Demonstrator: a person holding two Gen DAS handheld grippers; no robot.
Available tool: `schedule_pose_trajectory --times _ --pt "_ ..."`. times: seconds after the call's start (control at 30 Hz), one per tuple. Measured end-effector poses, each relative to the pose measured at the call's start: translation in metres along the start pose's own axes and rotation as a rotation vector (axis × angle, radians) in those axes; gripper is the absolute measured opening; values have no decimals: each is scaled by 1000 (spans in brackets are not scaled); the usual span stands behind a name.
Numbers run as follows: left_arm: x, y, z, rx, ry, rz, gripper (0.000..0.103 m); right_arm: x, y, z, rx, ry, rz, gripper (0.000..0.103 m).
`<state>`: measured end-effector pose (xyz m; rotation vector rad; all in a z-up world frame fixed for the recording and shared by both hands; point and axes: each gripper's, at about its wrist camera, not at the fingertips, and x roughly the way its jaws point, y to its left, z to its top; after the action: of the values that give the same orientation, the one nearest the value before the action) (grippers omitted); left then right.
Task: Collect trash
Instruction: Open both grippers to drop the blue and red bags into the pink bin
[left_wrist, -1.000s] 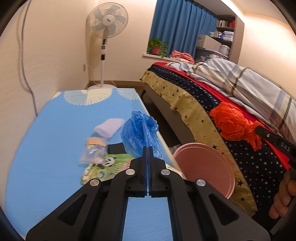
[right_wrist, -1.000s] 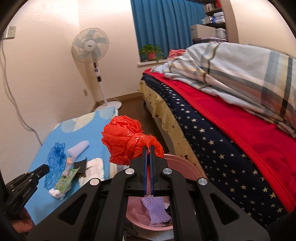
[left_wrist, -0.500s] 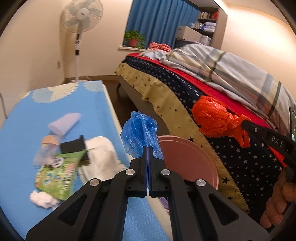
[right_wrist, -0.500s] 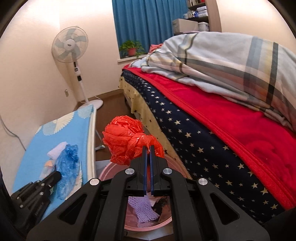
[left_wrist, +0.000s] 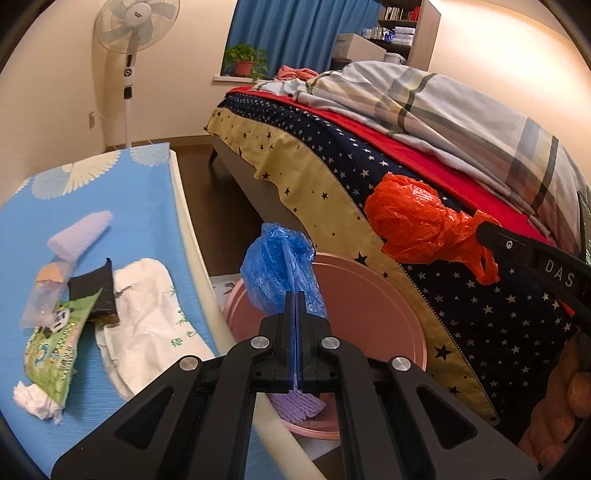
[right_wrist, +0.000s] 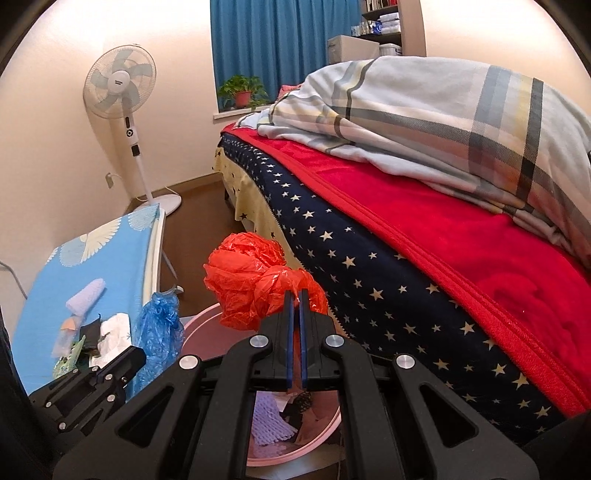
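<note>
My left gripper (left_wrist: 295, 295) is shut on a crumpled blue plastic bag (left_wrist: 282, 269), held over the near rim of a pink bin (left_wrist: 369, 295). My right gripper (right_wrist: 295, 295) is shut on a crumpled red plastic bag (right_wrist: 251, 280), which hangs above the same pink bin (right_wrist: 207, 325). The red plastic bag (left_wrist: 413, 225) and the right gripper's black arm show at the right of the left wrist view. Purple foam netting (right_wrist: 269, 421) and dark scraps lie inside the bin. More trash lies on the blue table (left_wrist: 110, 184): a green snack wrapper (left_wrist: 55, 347), white paper (left_wrist: 147, 325), a purple foam piece (left_wrist: 79, 236).
A bed (right_wrist: 424, 258) with a starred cover, red blanket and plaid quilt stands right beside the bin. A standing fan (right_wrist: 122, 88) is at the back left, with a potted plant (right_wrist: 242, 92) and blue curtains behind. A narrow strip of dark floor separates table and bed.
My left gripper has carried the blue bag off the table, rightward and down to the bin's rim. The right gripper with the red bag has sunk slightly over the bin.
</note>
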<state>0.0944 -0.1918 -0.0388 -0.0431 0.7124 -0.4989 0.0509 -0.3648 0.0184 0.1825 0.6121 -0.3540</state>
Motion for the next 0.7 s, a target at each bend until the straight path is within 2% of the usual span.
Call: schedule_pose_trajectory --times 0.23,0.3,0.37,0.7 --pt "6 -4 -2 3 18 -49 1 6 -3 0 22 17 -14 7" --pt "6 -7 -2 8 21 -59 2 6 -4 -1 31 21 -16 15" --pt "5 -8 -2 12 19 -57 6 6 -5 -1 38 21 -18 34" --pt "-8 1 0 -1 -4 -43 8 -1 -5 1 48 5 4 35"
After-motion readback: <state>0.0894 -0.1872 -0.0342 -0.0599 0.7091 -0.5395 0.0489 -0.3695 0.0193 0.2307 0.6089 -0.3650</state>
